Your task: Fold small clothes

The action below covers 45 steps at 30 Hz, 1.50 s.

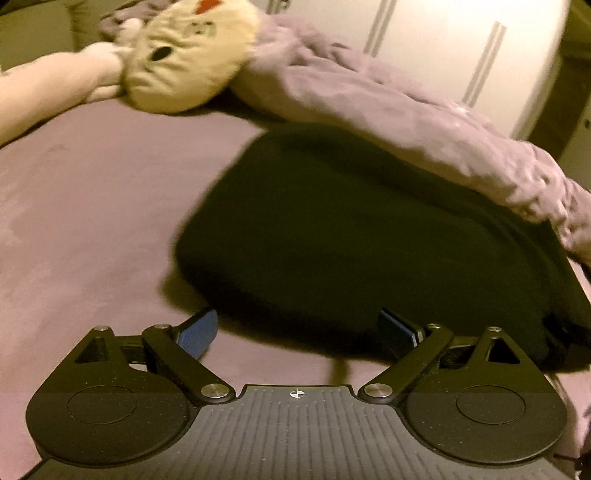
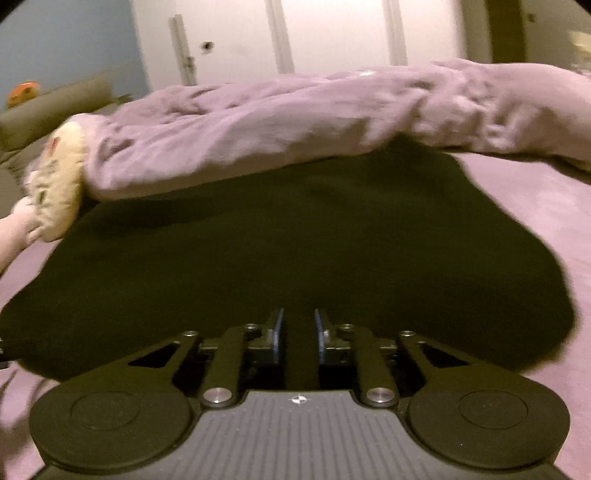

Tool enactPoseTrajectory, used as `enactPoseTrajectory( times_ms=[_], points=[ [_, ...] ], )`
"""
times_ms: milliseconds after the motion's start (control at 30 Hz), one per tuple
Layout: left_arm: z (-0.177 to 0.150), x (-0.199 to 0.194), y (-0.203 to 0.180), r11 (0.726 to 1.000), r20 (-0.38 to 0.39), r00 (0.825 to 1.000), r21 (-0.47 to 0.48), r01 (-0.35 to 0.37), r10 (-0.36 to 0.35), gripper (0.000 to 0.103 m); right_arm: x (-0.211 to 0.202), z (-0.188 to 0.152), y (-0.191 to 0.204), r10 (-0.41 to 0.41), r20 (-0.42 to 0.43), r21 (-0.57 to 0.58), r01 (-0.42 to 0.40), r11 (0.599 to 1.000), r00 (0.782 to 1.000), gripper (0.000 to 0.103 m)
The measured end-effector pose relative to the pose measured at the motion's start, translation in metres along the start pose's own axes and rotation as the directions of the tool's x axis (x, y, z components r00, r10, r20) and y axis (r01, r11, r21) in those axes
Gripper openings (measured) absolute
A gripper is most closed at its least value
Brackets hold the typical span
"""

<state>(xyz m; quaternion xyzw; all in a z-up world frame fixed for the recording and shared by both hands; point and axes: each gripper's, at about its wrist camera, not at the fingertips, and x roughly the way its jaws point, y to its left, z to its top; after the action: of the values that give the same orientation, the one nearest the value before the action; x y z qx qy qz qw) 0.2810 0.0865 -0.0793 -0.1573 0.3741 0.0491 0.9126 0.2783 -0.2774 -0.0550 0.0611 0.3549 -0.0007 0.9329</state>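
Note:
A black garment (image 1: 351,236) lies spread on a mauve bed sheet (image 1: 92,206). My left gripper (image 1: 299,325) is open wide at the garment's near edge, its blue pads (image 1: 197,328) on either side of the cloth's rim, holding nothing. In the right wrist view the same black garment (image 2: 295,240) fills the middle. My right gripper (image 2: 298,328) is over its near edge with the jaws close together and black cloth between the blue pads (image 2: 279,332); it appears shut on the garment's edge.
A rumpled mauve duvet (image 1: 406,122) lies along the garment's far side, also in the right wrist view (image 2: 295,122). A cream plush toy (image 1: 184,59) rests at the far left, seen too in the right wrist view (image 2: 61,181). White wardrobe doors (image 2: 332,33) stand behind the bed.

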Motion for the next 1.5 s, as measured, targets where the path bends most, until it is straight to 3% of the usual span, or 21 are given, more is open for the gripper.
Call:
enactPoseTrajectory(
  times_ms=[67, 133, 233, 367, 567, 633, 667, 733, 833, 933, 1000, 1100, 1267, 1367, 1433, 1500],
  points=[
    [0.002, -0.003, 0.017, 0.999, 0.003, 1.000, -0.030, -0.028, 0.028, 0.097, -0.009, -0.005, -0.018, -0.043, -0.020, 0.063, 0.044, 0.997, 0.999, 0.012],
    [0.003, -0.004, 0.034, 0.996, -0.007, 0.999, -0.076, -0.039, 0.038, 0.097, -0.020, -0.009, -0.033, -0.026, -0.034, 0.129, 0.030, 0.991, 0.999, 0.013],
    [0.003, 0.002, 0.059, 0.984, -0.038, 0.999, -0.176, -0.014, 0.008, 0.097, -0.031, -0.011, -0.034, -0.017, -0.014, 0.140, 0.019, 0.990, 1.000, 0.016],
    [0.006, 0.006, 0.072, 0.963, -0.010, 0.999, -0.265, 0.041, -0.046, 0.097, -0.033, -0.005, -0.011, 0.130, 0.045, 0.152, -0.135, 0.979, 0.991, 0.016],
    [0.026, 0.013, 0.088, 0.913, 0.084, 0.989, -0.381, 0.145, -0.122, 0.097, 0.003, 0.001, 0.040, 0.267, 0.050, 0.143, -0.271, 0.952, 0.962, 0.016],
    [0.031, 0.020, 0.093, 0.900, 0.077, 0.986, -0.401, 0.169, -0.151, 0.087, 0.019, -0.001, 0.048, 0.269, 0.043, 0.167, -0.273, 0.947, 0.962, 0.016],
    [0.034, 0.023, 0.096, 0.894, 0.066, 0.982, -0.406, 0.191, -0.179, 0.077, 0.027, -0.004, 0.049, 0.261, 0.037, 0.177, -0.263, 0.948, 0.965, 0.017],
    [0.038, 0.032, 0.099, 0.883, 0.039, 0.973, -0.413, 0.223, -0.228, 0.070, 0.037, -0.013, 0.049, 0.251, 0.034, 0.206, -0.252, 0.946, 0.968, 0.017],
    [0.044, 0.044, 0.093, 0.904, -0.001, 0.970, -0.361, 0.227, -0.244, 0.066, 0.038, -0.020, 0.046, 0.260, 0.072, 0.216, -0.270, 0.938, 0.963, 0.016],
    [0.044, 0.047, 0.082, 0.936, -0.022, 0.971, -0.273, 0.223, -0.237, 0.051, 0.035, -0.023, 0.050, 0.237, 0.082, 0.174, -0.248, 0.953, 0.968, 0.016],
    [0.043, 0.042, 0.079, 0.954, -0.022, 0.975, -0.214, 0.212, -0.222, 0.031, 0.034, -0.019, 0.057, 0.209, 0.068, 0.140, -0.217, 0.966, 0.975, 0.017],
    [0.048, 0.031, 0.077, 0.967, -0.002, 0.980, -0.160, 0.198, -0.201, 0.022, 0.027, -0.011, 0.072, 0.144, 0.057, 0.081, -0.149, 0.986, 0.988, 0.017],
    [0.052, 0.009, 0.074, 0.977, 0.045, 0.984, -0.114, 0.178, -0.174, 0.021, 0.010, -0.014, 0.092, 0.089, 0.151, -0.017, -0.088, 0.996, 0.985, 0.017],
    [0.048, 0.016, 0.071, 0.989, 0.017, 0.992, -0.076, 0.129, -0.129, 0.022, 0.023, -0.022, 0.094, 0.060, 0.100, -0.045, -0.056, 0.997, 0.993, 0.017],
    [0.042, 0.019, 0.072, 0.992, -0.012, 0.994, -0.069, 0.104, -0.105, 0.027, 0.030, -0.028, 0.094, 0.057, 0.108, -0.092, -0.047, 0.995, 0.993, 0.017],
    [0.039, 0.019, 0.069, 0.995, -0.019, 0.997, -0.059, 0.077, -0.078, 0.043, 0.033, -0.030, 0.098, 0.051, 0.122, -0.134, -0.035, 0.990, 0.991, 0.017]
  ],
)
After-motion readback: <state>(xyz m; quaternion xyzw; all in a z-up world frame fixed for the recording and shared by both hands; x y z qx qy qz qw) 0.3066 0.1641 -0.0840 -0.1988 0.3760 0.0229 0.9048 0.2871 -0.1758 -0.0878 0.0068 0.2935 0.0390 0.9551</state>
